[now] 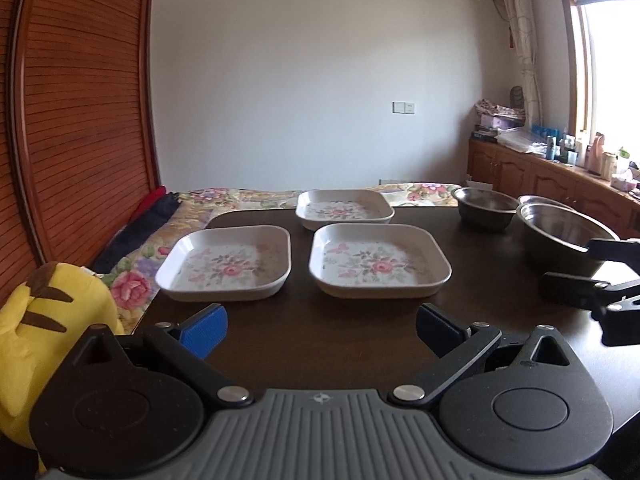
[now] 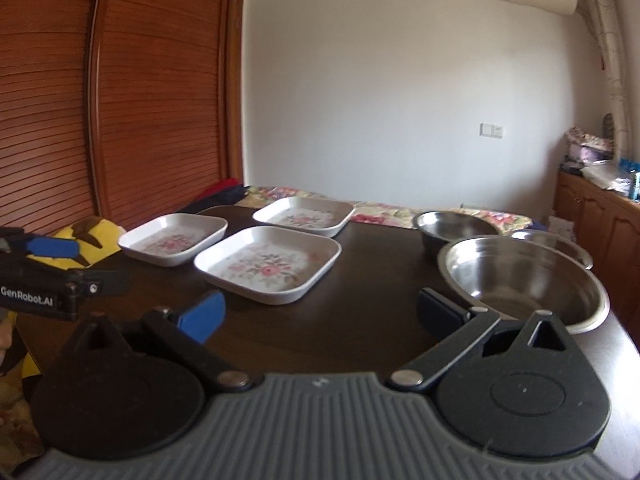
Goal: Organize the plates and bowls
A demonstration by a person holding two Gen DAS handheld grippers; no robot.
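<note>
Plates and bowls stand on a dark, glossy wooden tabletop. Three plates are square with rounded corners, shallow, of smooth white material with a pink flower print inside: the left plate and the middle plate lie side by side near the front, close but apart, and the far plate sits behind them at the back edge. To the right stand round bowls of shiny metal — a big steel bowl in front, a smaller steel bowl behind it, and the rim of a third bowl partly hidden behind the big one.

The left gripper hovers low before the two near plates; its jaws with ribbed blue pads stand wide open and hold nothing. The right gripper is the same, wide open and empty, with its right finger just beside the big steel bowl. A yellow plush toy lies off the tabletop's left edge, on a flowered bedcover.
</note>
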